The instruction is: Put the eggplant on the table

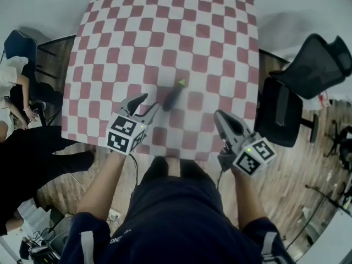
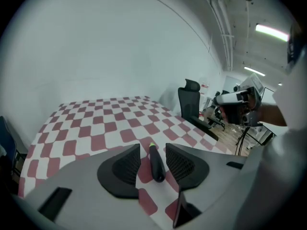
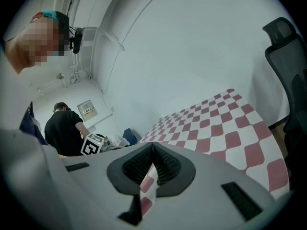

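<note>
Task's thing: a slim, dark purple eggplant with a green stem tip (image 1: 172,95) lies on its side on the table covered with a red-and-white checked cloth (image 1: 165,32), near the middle of the half nearer the person
Contact with the table: the eggplant looks to rest flat on the cloth, with nothing under it and nothing pressing on it
Left claw: the left gripper (image 1: 152,101) hangs just short of the eggplant's blunt end with its jaws spread; in the left gripper view the eggplant shows in the gap between the two black ribbed pads (image 2: 125,166), but neither pad touches it, so nothing is gripped
Right claw: the right gripper (image 3: 152,152) has its jaws pressed together with nothing between them, and only the checked cloth shows beyond; in the head view it sits off to the right, near the table's front edge and well apart from the eggplant
Done, as I judge it: the placing itself, since the eggplant is on the table and free of both claws
Left to do, as I judge it: little or nothing beyond drawing the two grippers clear of the table
Risk: slight; the eggplant is rounded and might roll if a pad brushed it, though it lies well away from every table edge
</note>
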